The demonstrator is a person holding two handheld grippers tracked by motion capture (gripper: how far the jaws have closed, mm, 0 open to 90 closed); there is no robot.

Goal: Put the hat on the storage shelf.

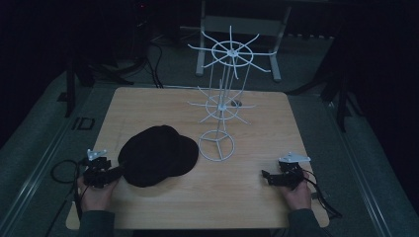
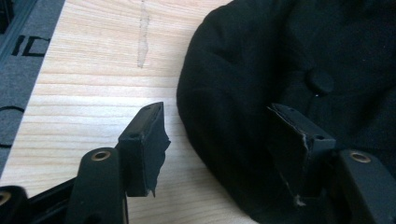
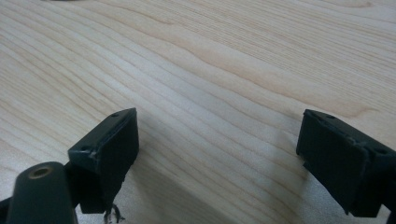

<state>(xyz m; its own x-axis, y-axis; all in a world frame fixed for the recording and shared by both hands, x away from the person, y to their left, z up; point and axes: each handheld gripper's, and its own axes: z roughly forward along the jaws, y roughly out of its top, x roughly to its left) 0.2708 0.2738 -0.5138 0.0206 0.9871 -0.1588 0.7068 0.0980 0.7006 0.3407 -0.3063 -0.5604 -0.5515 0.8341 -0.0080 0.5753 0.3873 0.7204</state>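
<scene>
The black cap (image 1: 158, 155), lying on the worktop (image 1: 237, 197) beside the white wire rack (image 1: 220, 106), is judged soft and light, best pinched at its edge. The left gripper (image 2: 219, 140) straddles that edge unclamped; the right gripper (image 3: 217, 154) is held apart over bare wood.

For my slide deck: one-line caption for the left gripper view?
Open left gripper at the edge of a black cap on the wooden table.
</scene>
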